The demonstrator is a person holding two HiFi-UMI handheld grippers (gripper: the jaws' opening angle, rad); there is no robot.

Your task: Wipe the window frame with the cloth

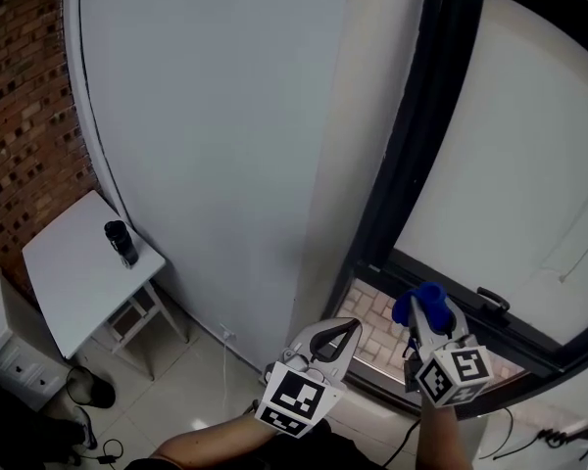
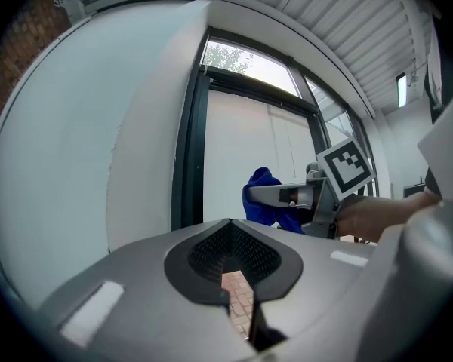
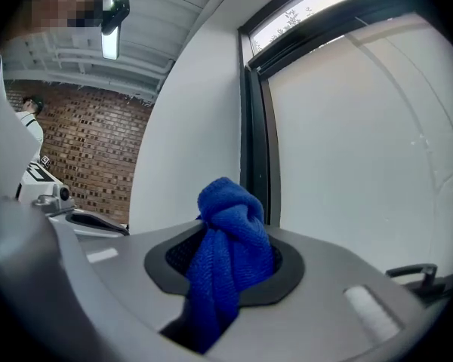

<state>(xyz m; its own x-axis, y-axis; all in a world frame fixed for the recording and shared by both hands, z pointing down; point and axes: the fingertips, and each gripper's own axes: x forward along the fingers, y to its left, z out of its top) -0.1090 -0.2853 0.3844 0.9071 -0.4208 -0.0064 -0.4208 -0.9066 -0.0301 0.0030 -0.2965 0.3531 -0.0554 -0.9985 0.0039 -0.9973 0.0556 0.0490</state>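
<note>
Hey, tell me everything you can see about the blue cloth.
The blue cloth is a small, deep blue rag with a knitted or terry look, bunched into a rounded wad. The right gripper is shut on it: the wad sticks up past the jaw tips and a tail hangs down between them. It is held in the air near the dark window frame, apparently not touching it. Only the gripper touches it.

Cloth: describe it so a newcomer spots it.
Start at the black window frame on the head view's right. Near its bottom rail the right gripper is shut on the bunched cloth. It is the only bright blue thing by the window.
</note>
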